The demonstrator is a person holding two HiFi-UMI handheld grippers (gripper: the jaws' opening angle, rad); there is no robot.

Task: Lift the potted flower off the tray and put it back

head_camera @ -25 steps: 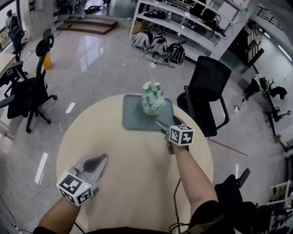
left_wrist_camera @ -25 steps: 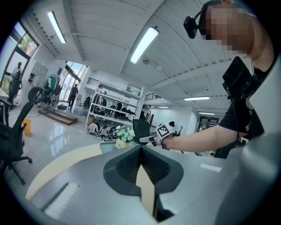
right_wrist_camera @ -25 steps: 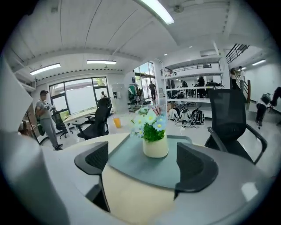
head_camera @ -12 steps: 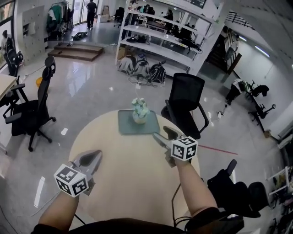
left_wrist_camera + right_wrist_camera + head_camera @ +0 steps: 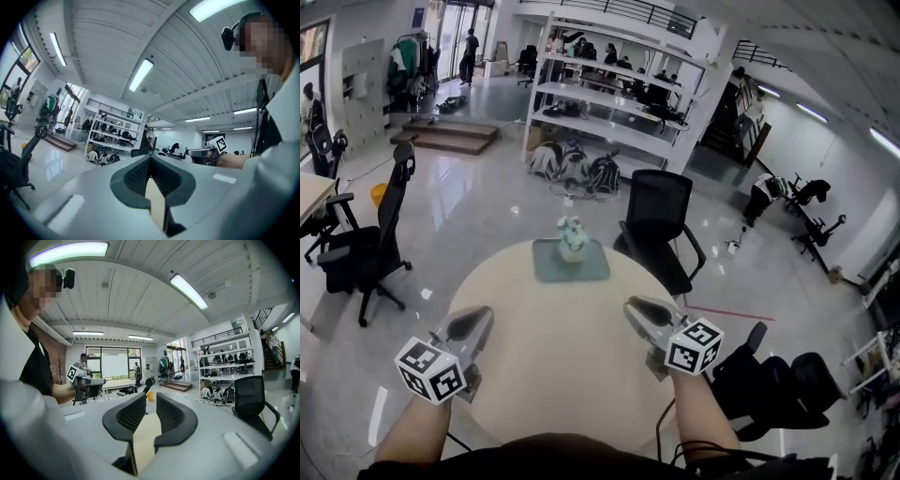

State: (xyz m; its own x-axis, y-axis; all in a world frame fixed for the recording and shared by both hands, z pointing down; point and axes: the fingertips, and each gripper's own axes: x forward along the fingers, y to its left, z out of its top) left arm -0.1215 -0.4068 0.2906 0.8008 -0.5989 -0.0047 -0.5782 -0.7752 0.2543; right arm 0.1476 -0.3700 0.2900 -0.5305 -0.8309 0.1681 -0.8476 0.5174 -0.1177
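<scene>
One round table point(image 5: 553, 375) carries the green tray point(image 5: 546, 269) at its far edge, with the potted flower point(image 5: 572, 237) upright on it, well ahead of both empty grippers. The right gripper point(image 5: 639, 307), slightly nearer, has just been closing its jaws to a slit. The left gripper point(image 5: 476, 317) has its jaws together.

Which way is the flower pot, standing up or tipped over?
Standing up. The potted flower sits upright on the tray, its blooms pointing up above the pot.
</scene>
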